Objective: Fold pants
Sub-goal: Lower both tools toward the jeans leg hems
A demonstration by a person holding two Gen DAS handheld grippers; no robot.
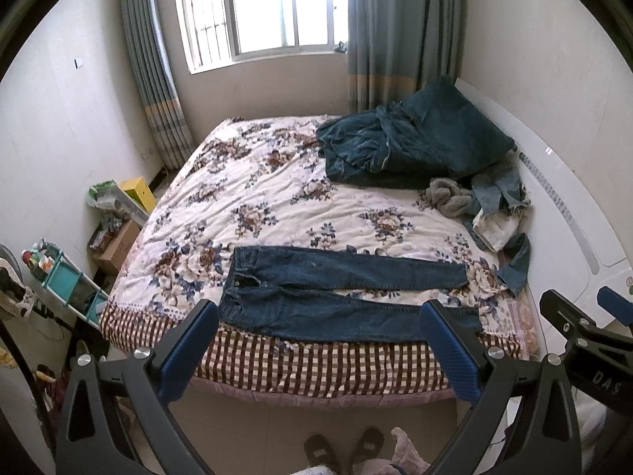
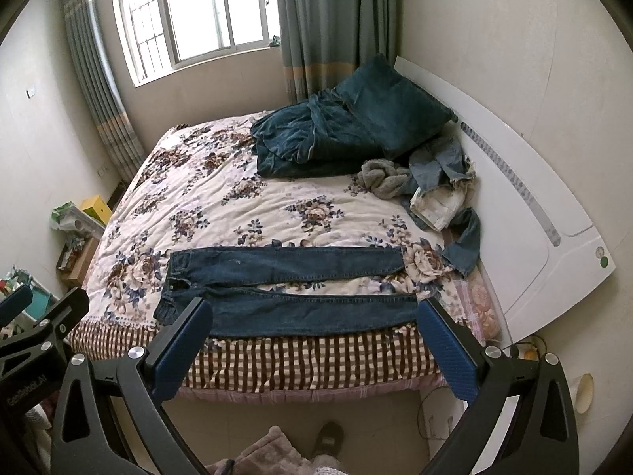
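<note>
The jeans (image 1: pixel 340 297) are laid flat along the near edge of the bed (image 1: pixel 245 198), waist to the left, both legs stretched out to the right with a strip of floral quilt showing between them. They are unfolded and untouched.

The left tool (image 1: pixel 322 340) is held back from the bed with its jaws spread wide and nothing between the blue pads (image 1: pixel 186 356). The right tool (image 2: pixel 312 340) is likewise held wide and empty, short of the bed edge. In the left view, the letters "DAS" are read on the body of the right tool at the right edge; in the right view, "GenRobot.AI" is read, sideways, on the body of the left tool at the left edge.

A teal blanket (image 1: pixel 399 146) and pillow (image 1: pixel 447 111) are heaped at the far right of the bed, with a pile of clothes (image 1: pixel 490 206) against the white headboard (image 1: pixel 561 206). Slippered feet (image 1: pixel 344 449) are seen on the floor below.
</note>
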